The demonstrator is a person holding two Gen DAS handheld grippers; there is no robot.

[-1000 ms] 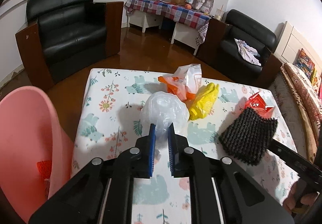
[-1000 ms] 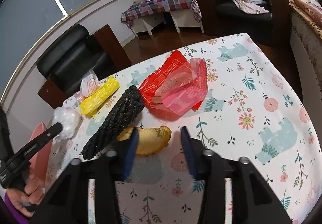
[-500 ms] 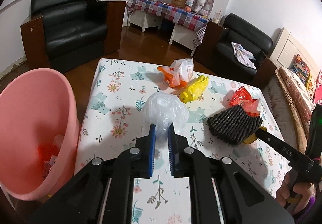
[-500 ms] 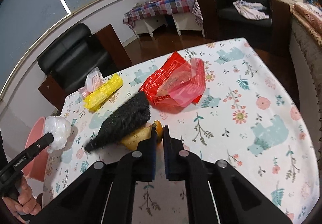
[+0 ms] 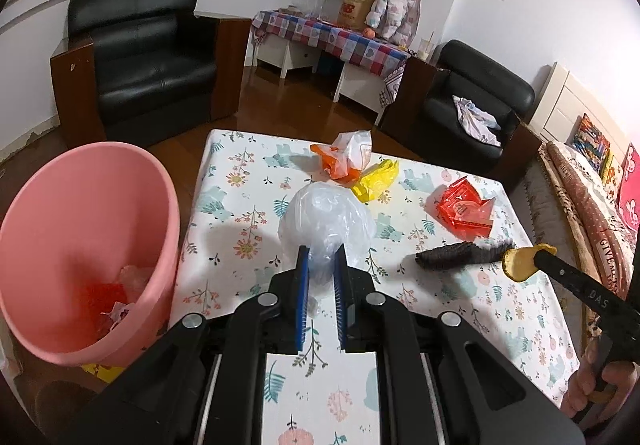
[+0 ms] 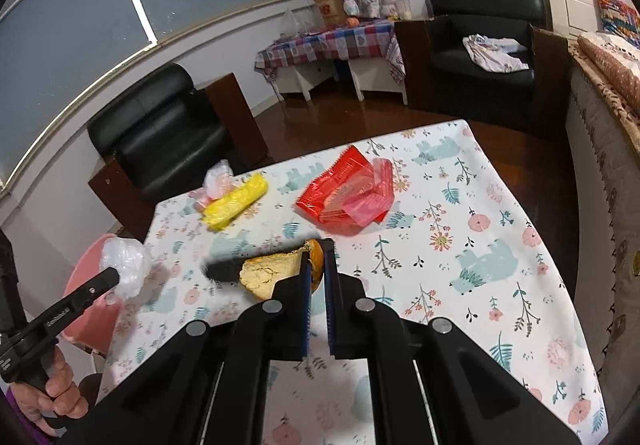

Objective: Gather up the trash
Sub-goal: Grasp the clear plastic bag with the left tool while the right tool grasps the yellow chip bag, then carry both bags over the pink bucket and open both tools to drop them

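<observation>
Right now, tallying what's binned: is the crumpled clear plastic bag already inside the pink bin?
No, the crumpled clear plastic bag is clamped in the left tongs above the table, beside the pink bin.

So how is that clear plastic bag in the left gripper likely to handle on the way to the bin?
The clear plastic bag, pinched in the left gripper, looks thin and crumpled, so probably very light and floppy. It balloons past the fingers, so it may sag or slip if the grip loosens. Over the pink bin it would likely drift down rather than drop straight.
</observation>
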